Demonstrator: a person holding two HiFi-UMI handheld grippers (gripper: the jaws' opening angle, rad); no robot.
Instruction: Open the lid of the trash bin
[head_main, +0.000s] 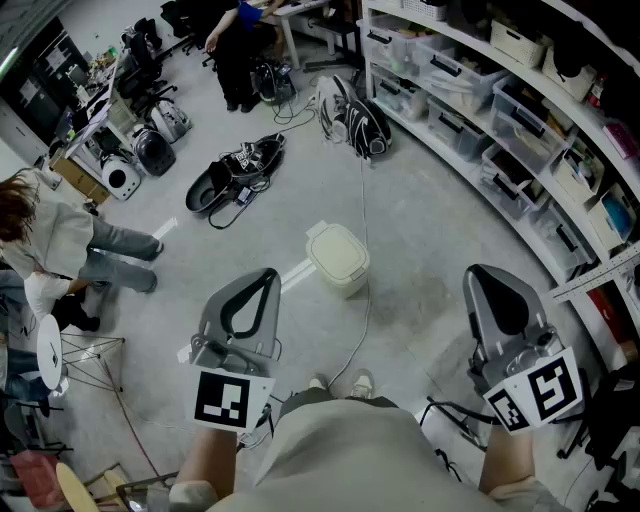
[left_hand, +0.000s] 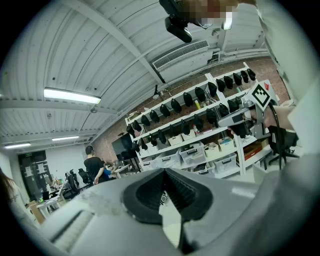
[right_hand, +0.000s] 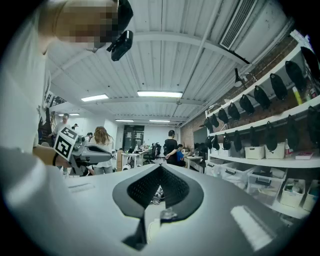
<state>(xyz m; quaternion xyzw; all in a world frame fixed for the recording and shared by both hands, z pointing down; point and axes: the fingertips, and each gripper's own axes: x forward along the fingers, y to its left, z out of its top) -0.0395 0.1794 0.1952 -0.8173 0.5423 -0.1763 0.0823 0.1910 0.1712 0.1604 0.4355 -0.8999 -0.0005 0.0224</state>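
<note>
The trash bin (head_main: 337, 258) is seen standing on the floor (head_main: 430, 230) near the middle of the head view, its lid (head_main: 335, 243) apparently down, though the steep angle leaves this uncertain. The left gripper (head_main: 268, 276) is held at eight o'clock of the bin and the right gripper (head_main: 479, 272) at four o'clock. Both are apart from it, and each has its jaws brought together on nothing.

My head camera looks steeply down at the floor (head_main: 420, 250), with my left gripper (head_main: 266, 275) and right gripper (head_main: 482, 272) close below. Each gripper camera sits right behind its jaws, tilted up across the room. Both catch the shelves (left_hand: 192, 141), the ceiling (right_hand: 165, 60) and the other gripper.
</note>
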